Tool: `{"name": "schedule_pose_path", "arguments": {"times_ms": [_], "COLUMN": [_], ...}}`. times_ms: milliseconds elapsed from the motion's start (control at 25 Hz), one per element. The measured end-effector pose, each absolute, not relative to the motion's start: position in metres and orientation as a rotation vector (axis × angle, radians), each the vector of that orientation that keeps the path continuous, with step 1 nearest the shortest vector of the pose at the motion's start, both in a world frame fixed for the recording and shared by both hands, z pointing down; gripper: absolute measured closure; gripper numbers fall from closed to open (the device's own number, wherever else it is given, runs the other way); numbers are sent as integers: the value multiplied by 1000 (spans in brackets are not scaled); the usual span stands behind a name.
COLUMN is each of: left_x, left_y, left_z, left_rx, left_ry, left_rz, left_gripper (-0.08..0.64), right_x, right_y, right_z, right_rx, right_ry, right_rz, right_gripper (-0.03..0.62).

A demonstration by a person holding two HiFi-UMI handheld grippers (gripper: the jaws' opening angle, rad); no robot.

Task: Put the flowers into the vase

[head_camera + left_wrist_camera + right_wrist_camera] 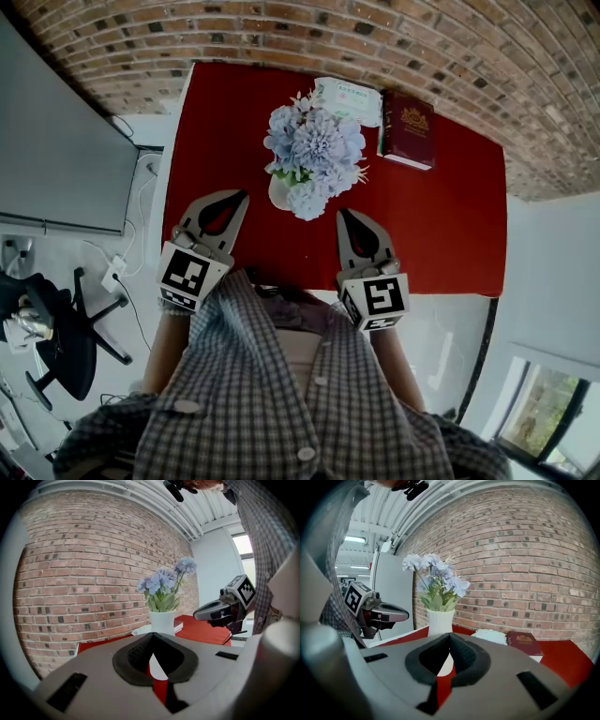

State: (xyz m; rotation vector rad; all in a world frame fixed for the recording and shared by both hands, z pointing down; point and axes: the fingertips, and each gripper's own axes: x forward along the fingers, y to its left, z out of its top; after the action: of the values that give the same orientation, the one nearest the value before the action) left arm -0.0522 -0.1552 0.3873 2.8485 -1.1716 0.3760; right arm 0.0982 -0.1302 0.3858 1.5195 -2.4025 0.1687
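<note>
Flowers [314, 150] are sitting in the white vase [278, 192], on the red table [450, 234], with a book [407, 129] near it by the brick wall. My left gripper [240, 196] and right gripper [344, 216] sit either side of the vase, not touching it. Both pairs of jaws are pinched closed, with nothing in them.

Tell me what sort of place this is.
Probably an office or workroom: a red table against a bare brick wall, a black office chair on the floor beside it, and strip lights overhead.
</note>
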Motion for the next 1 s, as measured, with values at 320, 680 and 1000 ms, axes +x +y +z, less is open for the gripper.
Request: {"name": "schedule_pose_path", "arguments": {"times_ms": [320, 680, 1000], "left_x": [-47, -42, -49], "left_y": [-154, -154, -154], "left_z": [384, 387, 390], "left_rx": [2872, 2878, 2864], "left_ry": [-1134, -1102, -1108], "left_rz": [364, 376, 398], "left_gripper": [552, 552, 552], "right_x": [100, 98, 99], "right_y": [-130, -130, -131], "right_z": [387, 387, 390], "right_rx": [1523, 1500, 1493], "right_ry": [-2394, -2380, -2368], "right_rz": [159, 158, 147], "right_gripper": [586, 586, 586]}}
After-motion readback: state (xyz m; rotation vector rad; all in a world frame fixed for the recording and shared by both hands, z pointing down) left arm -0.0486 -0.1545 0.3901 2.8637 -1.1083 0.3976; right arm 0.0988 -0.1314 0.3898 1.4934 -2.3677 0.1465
